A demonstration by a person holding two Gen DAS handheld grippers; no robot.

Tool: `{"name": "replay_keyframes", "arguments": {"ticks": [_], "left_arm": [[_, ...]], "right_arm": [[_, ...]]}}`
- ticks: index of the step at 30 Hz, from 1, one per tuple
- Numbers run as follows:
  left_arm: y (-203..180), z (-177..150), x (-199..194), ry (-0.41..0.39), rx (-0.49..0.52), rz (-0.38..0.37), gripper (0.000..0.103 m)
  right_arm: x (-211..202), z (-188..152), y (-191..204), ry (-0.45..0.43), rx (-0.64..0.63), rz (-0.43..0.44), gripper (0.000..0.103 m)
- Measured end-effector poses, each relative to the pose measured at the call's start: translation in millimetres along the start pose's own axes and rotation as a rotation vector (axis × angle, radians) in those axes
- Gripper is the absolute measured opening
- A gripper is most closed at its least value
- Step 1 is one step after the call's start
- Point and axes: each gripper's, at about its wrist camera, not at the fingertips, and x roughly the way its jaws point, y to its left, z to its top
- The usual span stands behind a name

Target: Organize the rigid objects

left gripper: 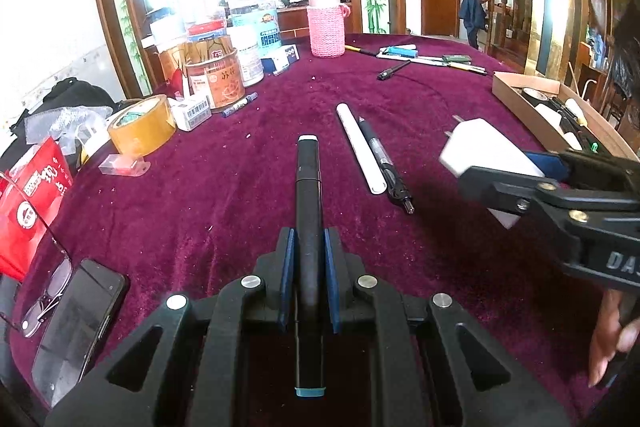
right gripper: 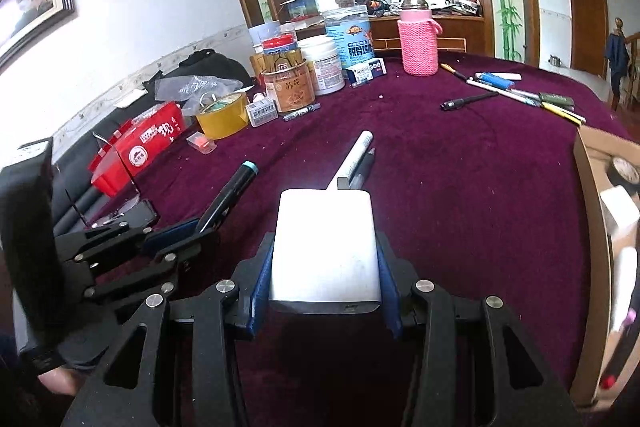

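The black marker [left gripper: 308,227] was clenched lengthwise between the blue pads of the left tongs [left gripper: 308,251], raised off the surface [left gripper: 200,195], its white cap pointing forward. The white charger [right gripper: 326,247] sat gripped across its flat sides in the right tongs [right gripper: 326,267], prongs ahead, probably for a steady carry. Ahead of both tongs lay a white pen [left gripper: 361,155] touching a black pen [left gripper: 386,167]. To the right of the right tongs stood the cardboard box [right gripper: 592,195], likely the sorting destination.

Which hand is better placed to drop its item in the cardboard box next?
Right. The right gripper holds the white charger beside the cardboard box; the left gripper, gripping the black marker, is farther away.
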Motion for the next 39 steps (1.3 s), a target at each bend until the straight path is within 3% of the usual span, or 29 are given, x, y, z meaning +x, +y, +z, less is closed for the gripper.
{"name": "replay_keyframes", "arguments": {"ticks": [16,39], "left_arm": [[-1,0,-4,-0.015,-0.003,0.003,0.012],[-2,1,-4,-0.016,0.009,0.034,0.012]], "right_arm": [[-22,-15,-7,-0.025,0.06,-0.05,0.041],[-29,-20,-14,-0.041,0.091,-0.035,0.041]]}}
